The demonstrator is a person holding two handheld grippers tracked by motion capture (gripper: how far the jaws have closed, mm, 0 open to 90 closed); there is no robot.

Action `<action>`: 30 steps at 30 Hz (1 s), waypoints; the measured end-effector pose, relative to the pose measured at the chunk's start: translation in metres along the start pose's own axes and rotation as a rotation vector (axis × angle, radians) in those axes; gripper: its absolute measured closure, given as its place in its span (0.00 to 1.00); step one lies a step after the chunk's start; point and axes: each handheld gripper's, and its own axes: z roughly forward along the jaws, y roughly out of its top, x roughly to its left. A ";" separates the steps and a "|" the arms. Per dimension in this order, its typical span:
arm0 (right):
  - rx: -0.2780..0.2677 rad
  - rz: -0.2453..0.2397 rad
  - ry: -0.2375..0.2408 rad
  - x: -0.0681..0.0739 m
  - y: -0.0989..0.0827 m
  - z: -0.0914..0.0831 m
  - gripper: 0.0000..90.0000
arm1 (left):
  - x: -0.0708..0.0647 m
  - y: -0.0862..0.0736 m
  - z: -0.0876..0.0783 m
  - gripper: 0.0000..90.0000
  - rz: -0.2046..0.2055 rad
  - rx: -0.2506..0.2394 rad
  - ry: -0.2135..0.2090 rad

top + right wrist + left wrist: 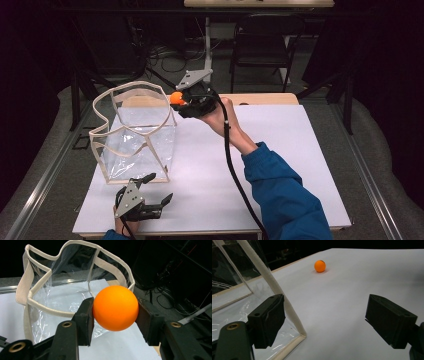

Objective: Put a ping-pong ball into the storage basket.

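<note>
Two orange balls: one pinched in the right tongs [115, 315] just beside the clear bag's [135, 135] open rim; another [320, 266] lies on the tabletop [280, 165] ahead of the spread left tongs [325, 322].

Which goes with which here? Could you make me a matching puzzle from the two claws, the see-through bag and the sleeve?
1 left claw
2 right claw
3 clear bag
4 sleeve

A blue
B shut on an orange ball
C jaws apart, holding nothing
D standing on the table, top open

Pairs: 1-C, 2-B, 3-D, 4-A
</note>
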 end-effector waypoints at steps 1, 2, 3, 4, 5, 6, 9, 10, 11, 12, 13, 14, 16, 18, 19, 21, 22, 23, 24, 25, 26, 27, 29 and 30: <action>0.000 0.000 0.001 0.000 0.001 0.000 0.57 | 0.000 0.000 0.000 0.18 0.001 0.000 0.000; -0.003 0.000 0.002 0.001 0.001 0.000 0.57 | 0.000 0.000 0.000 0.18 -0.003 0.001 0.000; -0.005 0.000 0.003 0.001 0.002 0.000 0.57 | 0.000 0.000 0.000 0.18 -0.003 0.001 -0.001; -0.008 -0.002 0.003 0.001 0.003 0.001 0.57 | 0.000 0.000 0.000 0.18 -0.004 0.000 0.001; -0.008 0.000 0.003 0.001 0.003 0.001 0.57 | 0.000 0.000 0.000 0.18 -0.006 -0.001 0.003; -0.010 0.001 0.004 0.001 0.004 0.001 0.57 | 0.000 0.000 0.000 0.18 -0.006 -0.002 0.003; -0.013 0.002 0.005 0.001 0.006 0.002 0.57 | 0.000 0.000 0.000 0.18 0.001 0.000 0.001; -0.012 0.000 0.007 0.002 0.006 0.003 0.57 | 0.000 0.000 0.000 0.18 0.001 -0.002 0.001; -0.011 0.000 0.007 0.002 0.007 0.003 0.57 | 0.000 0.000 0.000 0.18 0.000 -0.002 0.001; -0.012 0.000 0.007 0.002 0.007 0.004 0.57 | 0.000 0.000 0.000 0.18 0.001 -0.001 0.002; -0.013 0.000 0.009 0.002 0.008 0.004 0.57 | 0.000 0.000 0.000 0.18 -0.005 -0.003 0.002; -0.011 -0.001 0.009 0.002 0.009 0.005 0.57 | 0.000 0.000 0.000 0.18 -0.005 -0.005 0.003; -0.013 0.000 0.011 0.002 0.010 0.006 0.57 | 0.001 0.000 0.000 0.18 -0.003 -0.005 0.004; -0.012 0.003 0.014 0.002 0.010 0.007 0.57 | 0.000 0.000 0.000 0.18 -0.003 -0.006 0.003; -0.010 0.004 0.014 0.003 0.011 0.008 0.57 | 0.000 0.000 0.000 0.18 -0.002 -0.006 0.002; -0.008 0.001 0.016 0.003 0.011 0.010 0.57 | 0.000 0.000 0.000 0.18 -0.003 -0.008 0.001; -0.008 0.002 0.017 0.003 0.011 0.011 0.57 | 0.000 0.000 0.000 0.18 -0.002 -0.008 0.001; -0.008 0.004 0.019 0.004 0.012 0.011 0.57 | 0.000 0.000 0.000 0.18 -0.004 -0.008 0.001; -0.008 0.002 0.020 0.004 0.012 0.012 0.57 | 0.000 0.000 0.000 0.18 -0.004 -0.007 0.002; -0.007 -0.001 0.024 0.004 0.013 0.012 0.57 | 0.000 0.000 0.000 0.18 -0.006 -0.007 0.002; -0.006 -0.003 0.024 0.005 0.013 0.013 0.57 | 0.001 0.000 -0.001 0.18 -0.007 -0.008 0.003; -0.008 -0.003 0.025 0.005 0.013 0.013 0.57 | 0.001 0.000 -0.001 0.18 -0.006 -0.008 0.003; -0.005 -0.001 0.024 0.004 0.013 0.014 0.57 | 0.000 0.000 -0.001 0.18 -0.006 -0.009 0.001; -0.003 -0.001 0.023 0.004 0.013 0.014 0.57 | 0.000 0.000 -0.001 0.18 -0.003 -0.009 0.000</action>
